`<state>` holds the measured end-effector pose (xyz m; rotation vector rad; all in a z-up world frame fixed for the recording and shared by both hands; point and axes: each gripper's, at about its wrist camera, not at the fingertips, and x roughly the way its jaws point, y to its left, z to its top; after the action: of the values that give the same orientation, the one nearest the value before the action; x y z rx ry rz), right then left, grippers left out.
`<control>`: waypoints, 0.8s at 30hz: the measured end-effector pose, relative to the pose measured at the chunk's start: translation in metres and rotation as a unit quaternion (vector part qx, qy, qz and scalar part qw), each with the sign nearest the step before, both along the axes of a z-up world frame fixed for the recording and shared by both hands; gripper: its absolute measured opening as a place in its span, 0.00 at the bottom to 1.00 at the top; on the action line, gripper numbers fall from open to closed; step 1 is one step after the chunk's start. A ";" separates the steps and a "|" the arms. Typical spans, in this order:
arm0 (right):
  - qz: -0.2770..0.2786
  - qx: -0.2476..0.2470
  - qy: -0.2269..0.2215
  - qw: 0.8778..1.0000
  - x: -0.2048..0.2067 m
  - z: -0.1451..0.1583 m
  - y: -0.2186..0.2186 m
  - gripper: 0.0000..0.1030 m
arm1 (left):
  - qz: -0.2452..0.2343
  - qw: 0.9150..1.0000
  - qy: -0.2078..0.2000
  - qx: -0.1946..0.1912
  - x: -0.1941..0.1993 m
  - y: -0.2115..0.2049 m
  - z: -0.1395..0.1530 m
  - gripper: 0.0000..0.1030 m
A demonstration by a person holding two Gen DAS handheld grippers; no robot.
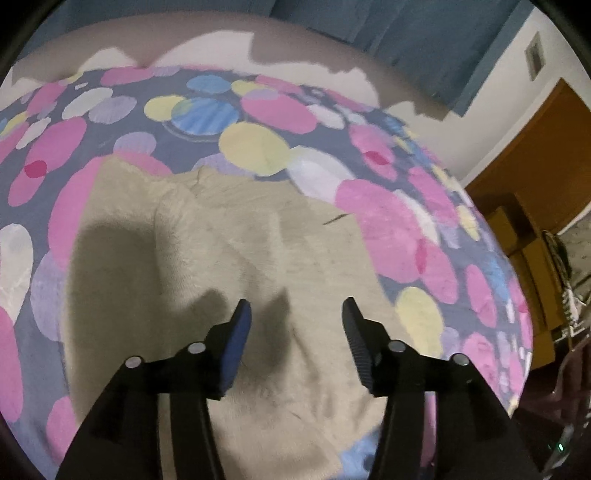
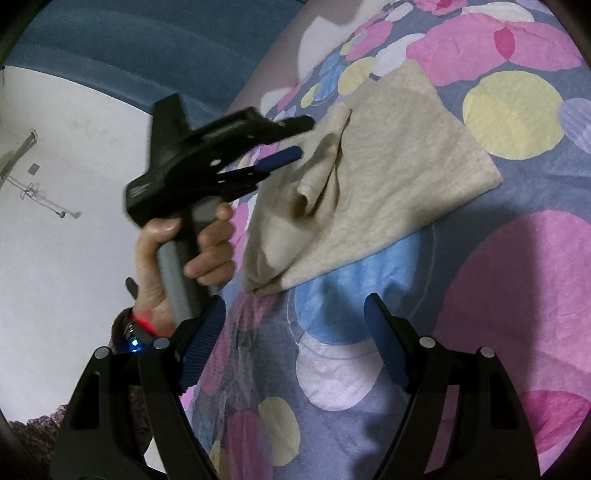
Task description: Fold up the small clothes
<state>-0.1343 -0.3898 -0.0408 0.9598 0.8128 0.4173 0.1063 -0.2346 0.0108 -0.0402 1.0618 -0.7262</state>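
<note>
Left jaws: the left gripper (image 1: 295, 325) hangs over the cloth with its jaws apart and nothing between them; the pads touch no fabric.
Right jaws: the right gripper (image 2: 295, 332) stands wide and empty above the bedspread (image 2: 369, 424), well short of the cloth.
Hand: a hand (image 2: 184, 254) grips the grey handle of the left tool, seen from the right wrist view, just beside the cloth's bunched side.
Cloth: a small beige cloth (image 2: 399, 158) lies on the bed, mostly flat, one corner pointing away from the grippers, with a rumpled ridge of folds along the side nearest the left gripper.
Where it lies: on the dotted bedspread, in the middle of the bed; a blue headboard (image 1: 406, 33) is behind it.
Handling: it looks light, soft and limp, like fleece or thin knit; it should drape and sag when lifted, not slip, and cannot break.
Where to hold: I would pinch a free corner or the edge of the flat part, one layer only, avoiding the bunched ridge where several layers could get caught together.
</note>
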 end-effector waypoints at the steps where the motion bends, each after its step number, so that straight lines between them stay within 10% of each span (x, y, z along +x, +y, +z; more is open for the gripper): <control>1: -0.001 0.007 0.001 1.000 0.001 0.001 -0.002 0.75 | 0.000 1.000 -0.006 -0.007 -0.005 0.005 0.005 0.57; 10: 0.004 0.050 0.007 0.999 0.039 0.011 -0.018 0.75 | 0.023 0.996 -0.091 0.001 -0.055 0.094 0.011 0.70; 24: 0.016 0.052 0.090 0.994 0.171 -0.030 0.003 0.75 | 0.066 0.995 -0.061 0.046 -0.087 0.162 -0.056 0.70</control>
<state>0.0366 -0.3869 -0.0703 1.0925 0.9782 0.4081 0.0195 -0.0723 -0.0451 0.0140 0.9644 -0.5531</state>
